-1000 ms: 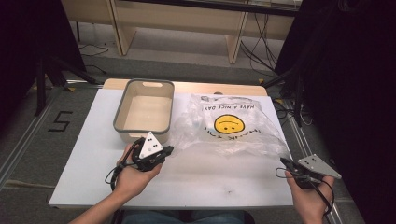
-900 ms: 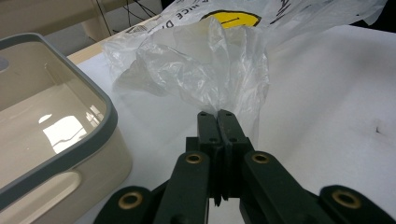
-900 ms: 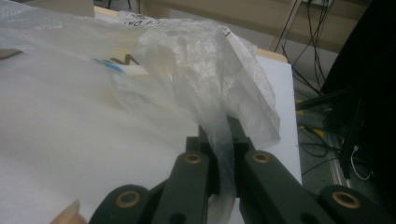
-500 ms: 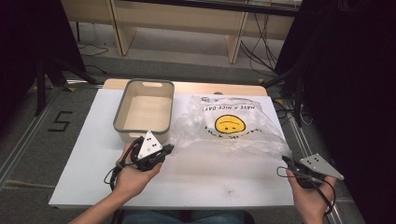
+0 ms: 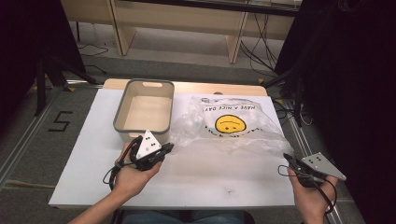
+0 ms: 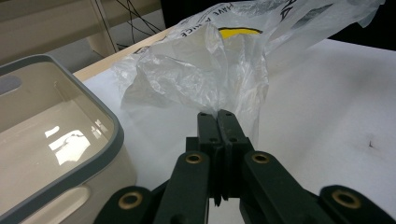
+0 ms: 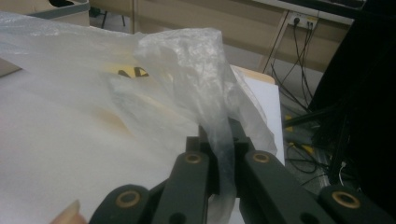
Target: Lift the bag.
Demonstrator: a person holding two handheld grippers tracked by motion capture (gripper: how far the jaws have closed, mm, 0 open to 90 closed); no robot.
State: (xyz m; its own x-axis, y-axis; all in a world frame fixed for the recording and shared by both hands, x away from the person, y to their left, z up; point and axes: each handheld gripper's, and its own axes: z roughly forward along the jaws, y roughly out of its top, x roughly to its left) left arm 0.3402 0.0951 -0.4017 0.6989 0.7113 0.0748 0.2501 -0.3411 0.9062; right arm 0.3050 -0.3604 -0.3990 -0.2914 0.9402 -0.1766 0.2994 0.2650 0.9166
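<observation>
A clear plastic bag point(image 5: 254, 133) printed with a yellow smiley lies crumpled on the white table point(image 5: 210, 175), right of the bin. My left gripper point(image 5: 170, 147) lies low at the bag's left edge. In the left gripper view its jaws point(image 6: 217, 114) are shut, and the bag's point(image 6: 196, 70) folds gather right at their tips, which seem to pinch the film. My right gripper point(image 5: 286, 157) is at the bag's right front corner. In the right gripper view a twisted strand of the bag point(image 7: 187, 60) runs down between its shut jaws point(image 7: 218, 133).
An empty grey-rimmed beige bin point(image 5: 120, 112) stands at the back left, close beside my left gripper; its rim point(image 6: 93, 100) is near the left jaw. Bare tabletop stretches between my hands. Off the table's right edge are dark cloth and cables point(image 7: 299, 93).
</observation>
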